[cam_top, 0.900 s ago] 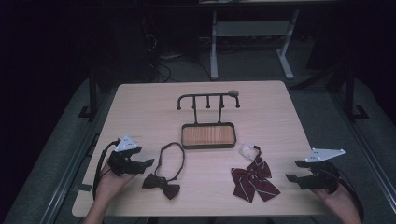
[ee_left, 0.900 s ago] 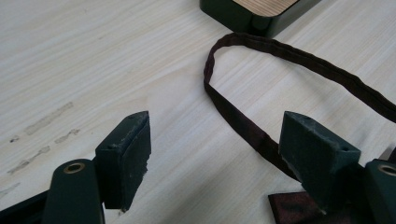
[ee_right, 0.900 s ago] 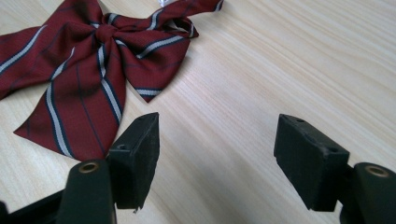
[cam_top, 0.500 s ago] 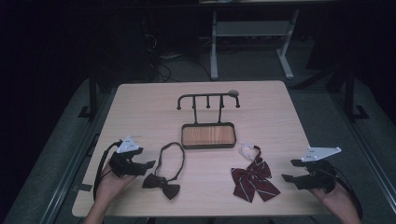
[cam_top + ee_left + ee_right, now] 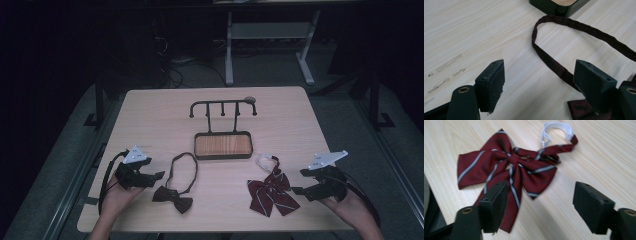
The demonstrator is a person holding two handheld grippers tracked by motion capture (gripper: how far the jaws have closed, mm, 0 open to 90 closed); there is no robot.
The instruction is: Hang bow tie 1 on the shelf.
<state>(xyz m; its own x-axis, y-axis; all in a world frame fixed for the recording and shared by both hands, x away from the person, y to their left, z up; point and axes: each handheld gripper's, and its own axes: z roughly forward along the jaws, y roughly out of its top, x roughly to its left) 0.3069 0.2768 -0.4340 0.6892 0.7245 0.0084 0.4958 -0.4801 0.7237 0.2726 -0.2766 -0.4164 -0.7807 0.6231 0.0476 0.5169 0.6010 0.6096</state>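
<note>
Resting low on the tabletop [image 5: 150, 120], my left tool [image 5: 152, 176] has its jaws spread wide just beside the dark bow tie [image 5: 173, 197], its strap running under one jaw. My right tool [image 5: 300, 181], equally wide, sits near the striped red bow [image 5: 272, 192], apart from it.

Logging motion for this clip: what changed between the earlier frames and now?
The left hand-held gripper edged a little toward the dark bow tie, jaws open. The right hand-held gripper barely shifted, open, short of the striped bow tie. Nothing was grasped or released; both ties and the hook stand stayed put.
</note>
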